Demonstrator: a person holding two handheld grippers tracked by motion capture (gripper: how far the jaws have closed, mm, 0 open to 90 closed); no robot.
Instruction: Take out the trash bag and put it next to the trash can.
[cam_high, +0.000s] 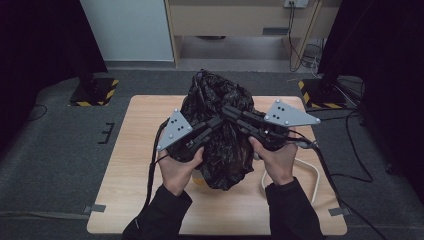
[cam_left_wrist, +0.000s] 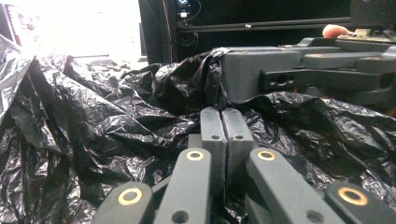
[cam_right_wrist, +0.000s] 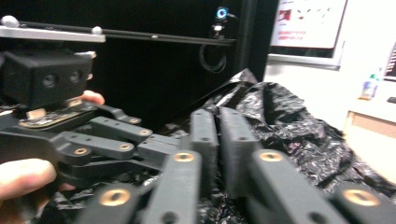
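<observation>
A crumpled black plastic bag (cam_high: 220, 150) stands heaped in the middle of the wooden table (cam_high: 135, 165). Both hands hold their grippers against its upper part, tips nearly meeting. My left gripper (cam_high: 219, 121) comes in from the left. In the left gripper view its jaws (cam_left_wrist: 225, 114) are pressed together at a fold of the bag (cam_left_wrist: 93, 121), seemingly pinching the film. My right gripper (cam_high: 227, 110) reaches in from the right. In the right gripper view its jaws (cam_right_wrist: 215, 116) stand a narrow slit apart over the bag (cam_right_wrist: 289, 116); whether film lies in the slit is hidden.
Something yellowish (cam_high: 199, 178) peeks out under the bag's near side. A white cable (cam_high: 312, 175) loops on the table at the right. Two stand bases with yellow-black stripes (cam_high: 95, 92) (cam_high: 320, 95) sit on the floor beyond the far corners.
</observation>
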